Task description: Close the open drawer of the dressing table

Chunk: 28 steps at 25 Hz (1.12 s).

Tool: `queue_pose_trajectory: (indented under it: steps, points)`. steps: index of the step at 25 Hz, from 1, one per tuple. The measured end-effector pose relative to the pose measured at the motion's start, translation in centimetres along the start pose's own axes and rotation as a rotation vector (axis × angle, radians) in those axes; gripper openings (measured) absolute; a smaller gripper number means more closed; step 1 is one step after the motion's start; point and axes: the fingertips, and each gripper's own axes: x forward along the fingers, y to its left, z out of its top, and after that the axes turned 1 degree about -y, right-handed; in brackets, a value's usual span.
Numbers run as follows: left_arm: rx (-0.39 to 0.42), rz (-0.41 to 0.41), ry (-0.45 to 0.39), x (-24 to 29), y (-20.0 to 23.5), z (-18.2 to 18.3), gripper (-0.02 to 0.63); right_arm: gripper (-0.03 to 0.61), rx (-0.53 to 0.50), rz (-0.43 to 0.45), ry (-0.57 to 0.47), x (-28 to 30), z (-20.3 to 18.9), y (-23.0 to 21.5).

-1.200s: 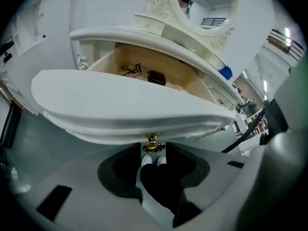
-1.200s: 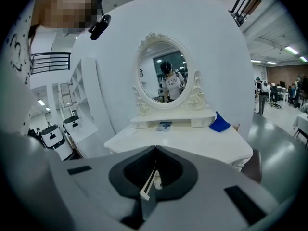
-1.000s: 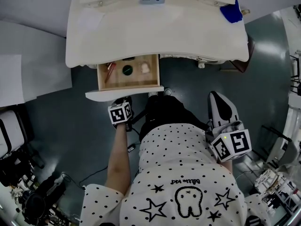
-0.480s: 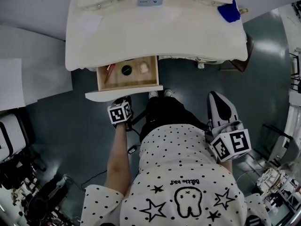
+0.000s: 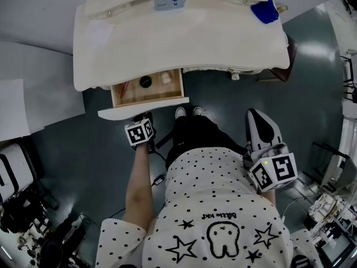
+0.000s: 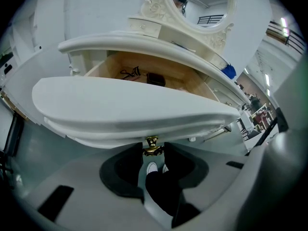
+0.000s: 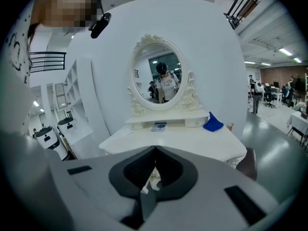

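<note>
**Left tool on the drawer knob, drawer partly open**

The left tool (image 5: 145, 118) is at the front of the drawer (image 5: 136, 96), its two jaws drawn in on the small brass knob (image 6: 153, 146) under the white drawer front (image 5: 142, 109); the knob sits between the dark pads, touching both. The drawer stands partly out from under the left part of the dressing table (image 5: 184, 38), showing its wooden floor. Inside lie a dark round thing (image 5: 145, 82), a pale thing (image 5: 165, 77) just beside it, and a reddish thing (image 5: 126, 87) toward the left wall.

The right tool (image 5: 256, 115) is held at the person's right side, well apart from the drawer, with its jaws closed together and nothing between them. It faces the oval mirror (image 7: 161, 78). On the surface, a blue cloth (image 5: 265, 11) lies at the back right corner.
</note>
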Motion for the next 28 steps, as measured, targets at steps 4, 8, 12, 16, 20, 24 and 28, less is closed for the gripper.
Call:
queue_pose_trajectory:
  steps: [4, 8, 12, 16, 20, 24, 28]
  points:
    - [0.0, 0.003, -0.005, 0.5, 0.1, 0.9, 0.152, 0.009, 0.006, -0.016, -0.003, 0.0, 0.1, -0.5]
    - [-0.003, 0.001, -0.012, 0.9, 0.1, 1.8, 0.152, 0.009, 0.011, -0.029, -0.003, -0.1, 0.1, -0.8]
    - [-0.007, 0.005, -0.016, 1.4, 0.1, 2.6, 0.152, 0.009, 0.015, -0.037, -0.004, 0.1, 0.1, -1.0]
    - [0.003, 0.003, -0.023, 1.7, 0.2, 3.6, 0.152, 0.009, 0.02, -0.047, -0.004, 0.2, 0.2, -1.2]
    - [0.009, 0.003, -0.027, 2.1, 0.2, 4.6, 0.15, 0.009, 0.028, -0.065, -0.011, 0.2, 0.4, -1.6]
    - [0.013, 0.002, -0.03, 2.5, 0.3, 5.6, 0.152, 0.009, 0.035, -0.08, -0.014, 0.4, 0.5, -1.9]
    - [0.012, 0.003, -0.033, 2.9, 0.2, 6.4, 0.15, 0.009, 0.04, -0.091, -0.015, 0.4, 0.7, -2.3]
